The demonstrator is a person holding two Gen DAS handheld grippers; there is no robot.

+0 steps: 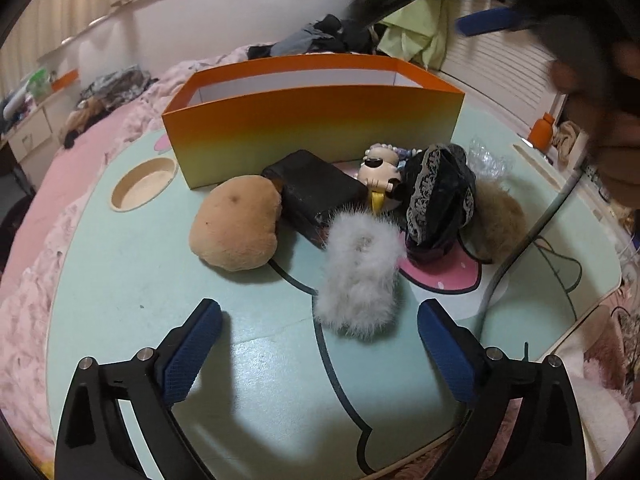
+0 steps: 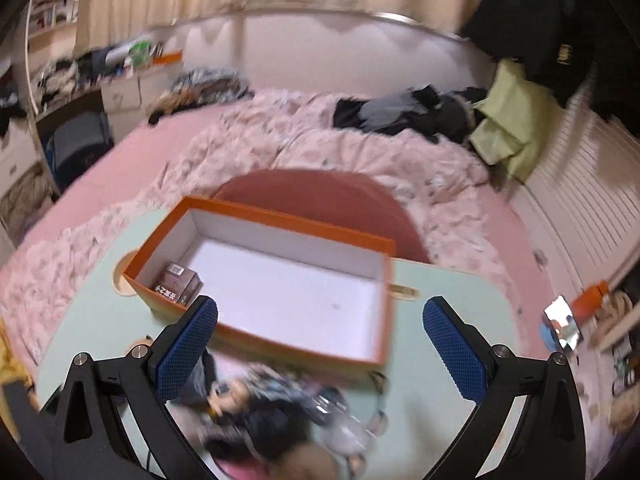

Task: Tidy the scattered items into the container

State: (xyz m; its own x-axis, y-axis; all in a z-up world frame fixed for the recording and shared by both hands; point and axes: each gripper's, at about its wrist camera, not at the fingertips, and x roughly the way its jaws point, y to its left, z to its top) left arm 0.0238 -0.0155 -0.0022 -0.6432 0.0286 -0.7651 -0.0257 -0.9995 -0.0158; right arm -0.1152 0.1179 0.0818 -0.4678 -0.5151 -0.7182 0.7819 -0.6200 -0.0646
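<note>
The left gripper (image 1: 320, 320) is hanging over the mint table (image 1: 120, 280) with its jaws spread wide and nothing between them. At its twelve o'clock a white fluffy clip (image 1: 360, 276) is lying; a tan plush (image 1: 236, 224) at eleven, a black wallet (image 1: 316, 192) behind it. Bare tabletop is lying open toward nine o'clock.

The right gripper (image 2: 320, 332) is hovering above the orange box (image 2: 280, 280), jaws apart and empty. A small brown packet (image 2: 180, 284) is sitting in the box's ten o'clock corner; its printed characters are too blurred to read. The remaining box floor is lying bare.
</note>
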